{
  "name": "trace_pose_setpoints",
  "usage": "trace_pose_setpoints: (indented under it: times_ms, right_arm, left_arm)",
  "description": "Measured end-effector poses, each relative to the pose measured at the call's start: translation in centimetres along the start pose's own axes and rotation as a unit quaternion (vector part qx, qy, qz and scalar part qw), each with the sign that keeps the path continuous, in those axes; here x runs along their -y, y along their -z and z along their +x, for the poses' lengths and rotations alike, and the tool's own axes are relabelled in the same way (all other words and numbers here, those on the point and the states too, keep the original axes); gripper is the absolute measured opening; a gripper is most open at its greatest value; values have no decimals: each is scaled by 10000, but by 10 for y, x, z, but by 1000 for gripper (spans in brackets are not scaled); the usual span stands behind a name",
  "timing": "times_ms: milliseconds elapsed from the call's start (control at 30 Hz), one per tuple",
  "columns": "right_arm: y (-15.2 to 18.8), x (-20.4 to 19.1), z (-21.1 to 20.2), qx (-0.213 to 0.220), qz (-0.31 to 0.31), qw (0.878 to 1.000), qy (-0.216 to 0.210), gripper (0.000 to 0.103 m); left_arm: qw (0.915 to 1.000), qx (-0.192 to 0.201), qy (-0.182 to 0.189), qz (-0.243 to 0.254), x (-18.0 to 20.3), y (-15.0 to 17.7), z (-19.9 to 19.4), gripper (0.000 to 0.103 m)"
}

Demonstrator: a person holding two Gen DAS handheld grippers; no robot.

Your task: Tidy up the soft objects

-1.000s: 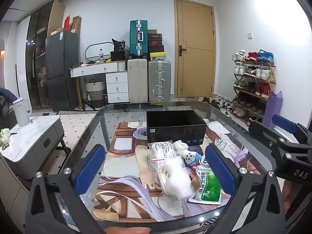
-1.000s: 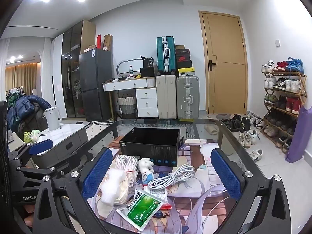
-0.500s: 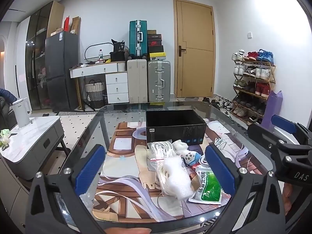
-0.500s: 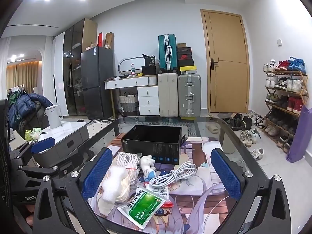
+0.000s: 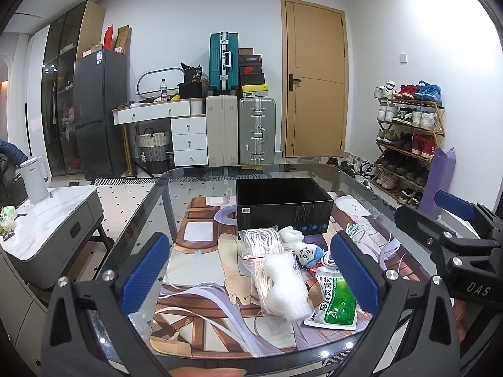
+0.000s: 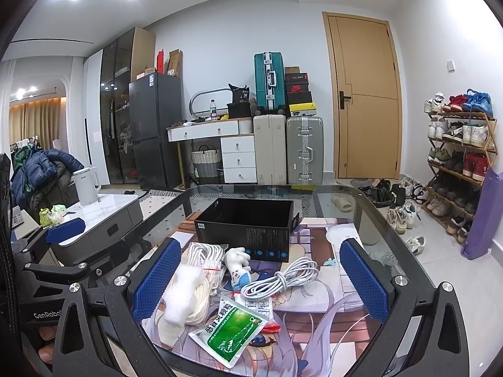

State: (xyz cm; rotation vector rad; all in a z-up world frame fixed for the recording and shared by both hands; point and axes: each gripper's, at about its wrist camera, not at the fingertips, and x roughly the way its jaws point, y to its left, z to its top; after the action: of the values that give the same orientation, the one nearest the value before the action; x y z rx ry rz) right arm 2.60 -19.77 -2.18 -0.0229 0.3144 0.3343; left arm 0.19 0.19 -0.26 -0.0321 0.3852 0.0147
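Note:
An open black box (image 5: 284,202) (image 6: 246,227) stands on the glass table. In front of it lies a pile: a white foam piece (image 5: 284,286) (image 6: 182,293), a bagged white cord coil (image 5: 259,242) (image 6: 204,257), a small plush doll (image 5: 303,249) (image 6: 237,265), a loose white cable (image 6: 279,278) and a green sachet (image 5: 334,303) (image 6: 231,333). My left gripper (image 5: 251,278) is open and empty, held above the near edge. My right gripper (image 6: 259,281) is open and empty over the pile.
A printed mat (image 5: 201,282) covers the table (image 6: 371,207). A side cabinet with a kettle (image 5: 34,179) stands left. Suitcases (image 5: 256,132), a desk and a fridge line the back wall. A shoe rack (image 5: 408,138) stands right by the door.
The right gripper view has shifted slightly, with the pile a little lower and nearer. The left gripper has barely moved. Both stay open.

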Motion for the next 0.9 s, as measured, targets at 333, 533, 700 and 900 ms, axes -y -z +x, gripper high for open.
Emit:
trace_pose_setpoints:
  times_ms: [333,533,700,900]
  right_arm:
    - [-1,-1,0,-4,-3,10000,-5,103]
    - [-1,-1,0,-3,-6,10000,-7,103]
    - [-1,-2,0,3,-1,10000,-49,103]
    - [-1,-2,2,-5,-26,9999,-97,103]
  left_arm:
    - [10000,-14,-16,-4,0,-1,1,103]
    - [10000,-16,-15,-9,0,-1,1,103]
    - [10000,7,-30,-13,1,-2,2,103]
    - [10000,-11,-23,-20,1,-2,2,103]
